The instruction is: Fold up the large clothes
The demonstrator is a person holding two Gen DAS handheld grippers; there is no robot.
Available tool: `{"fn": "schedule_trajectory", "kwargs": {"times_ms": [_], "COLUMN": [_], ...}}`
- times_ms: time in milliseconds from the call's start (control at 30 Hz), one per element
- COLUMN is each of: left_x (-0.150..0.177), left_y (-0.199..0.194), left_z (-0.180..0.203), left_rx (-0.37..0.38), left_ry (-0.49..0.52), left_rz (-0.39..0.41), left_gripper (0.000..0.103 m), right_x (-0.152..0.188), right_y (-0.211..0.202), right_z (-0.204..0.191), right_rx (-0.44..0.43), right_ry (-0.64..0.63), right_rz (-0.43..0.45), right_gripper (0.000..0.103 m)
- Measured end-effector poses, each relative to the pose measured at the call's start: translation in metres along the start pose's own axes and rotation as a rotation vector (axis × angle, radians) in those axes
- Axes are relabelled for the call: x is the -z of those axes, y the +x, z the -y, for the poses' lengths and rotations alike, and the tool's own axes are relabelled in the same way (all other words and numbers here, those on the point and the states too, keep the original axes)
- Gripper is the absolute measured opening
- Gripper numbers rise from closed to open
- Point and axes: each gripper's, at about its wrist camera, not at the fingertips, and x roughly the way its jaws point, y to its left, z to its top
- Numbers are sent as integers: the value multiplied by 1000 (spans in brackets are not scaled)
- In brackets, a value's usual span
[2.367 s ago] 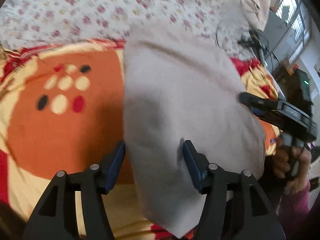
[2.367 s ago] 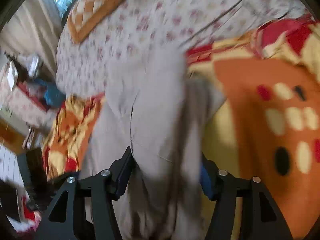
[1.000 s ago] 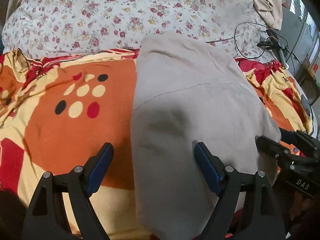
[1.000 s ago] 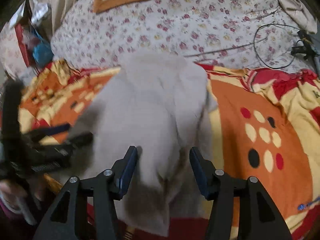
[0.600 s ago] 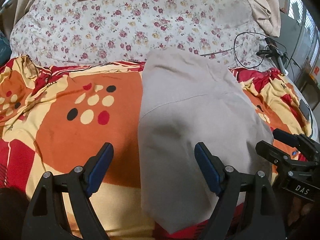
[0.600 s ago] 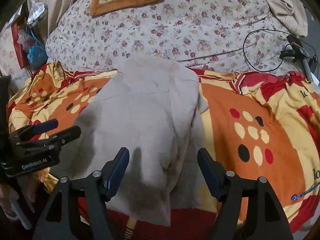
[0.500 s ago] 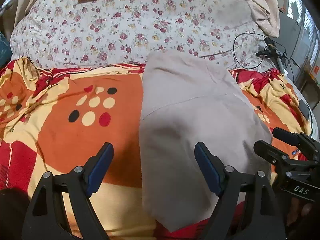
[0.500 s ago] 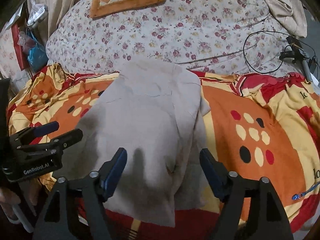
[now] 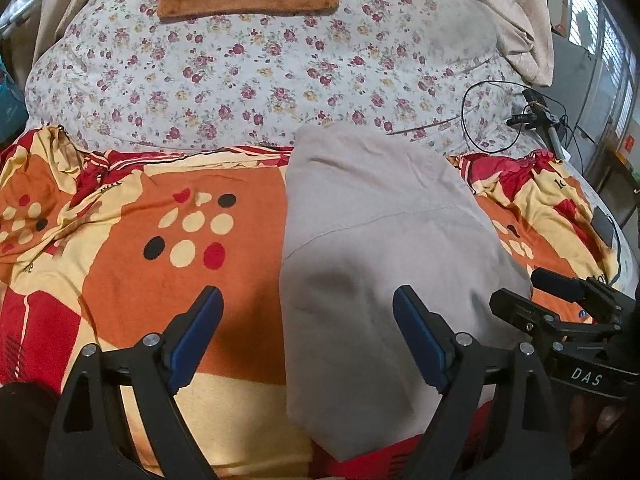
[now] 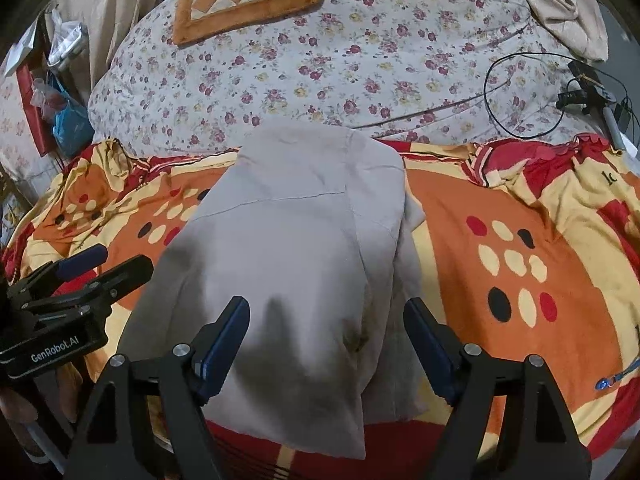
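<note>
Grey garment (image 10: 292, 264), folded lengthwise, runs from lower frame toward upper centre; both grippers, left (image 9: 308, 336) and right (image 10: 326, 336), hover fingers apart, empty, at its near end.

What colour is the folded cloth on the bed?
Plain light grey cloth, clearest in the left wrist view.

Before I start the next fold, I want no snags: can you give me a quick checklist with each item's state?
1. Left tongs open, holding nothing: ok.
2. Right tongs open; jaws have just been opening, no cloth pinched: ok.
3. Grey garment lying folded lengthwise on the blanket: ok.
4. Edges lined up: not ok, a lower layer pokes out on one side.
5. Black cable away from garment: ok.
6. Underside smooth: cannot tell.
</note>
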Motion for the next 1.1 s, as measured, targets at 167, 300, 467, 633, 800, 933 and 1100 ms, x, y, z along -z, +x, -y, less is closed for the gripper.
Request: {"fn": "schedule_trajectory", "kwargs": {"times_ms": [167, 300, 467, 633, 800, 933, 1100], "left_x": [2, 2, 3, 3, 4, 4, 4], "left_y": [5, 7, 9, 10, 10, 11, 12], "left_z": [-2, -4, -4, -2, -1, -3, -4], "left_rx": [-14, -24, -33, -39, -42, -43, -44], "left_ry": [-9, -18, -8, 2, 5, -2, -2], "left_rz": [-16, -22, -24, -25, -25, -27, -30], "left_gripper": [87, 87, 87, 87, 87, 87, 87], "right_x": [1, 1, 1, 2, 1, 1, 2], "right_y": [3, 5, 6, 7, 9, 9, 10], "right_z": [1, 1, 1, 0, -2, -2, -3], "right_rx": [-1, -3, -5, -7, -10, -10, -11], "right_ry": [11, 14, 15, 12, 10, 11, 12], "right_rz": [-5, -7, -9, -12, -14, -15, -20], "right_gripper": [81, 81, 81, 82, 82, 82, 82]}}
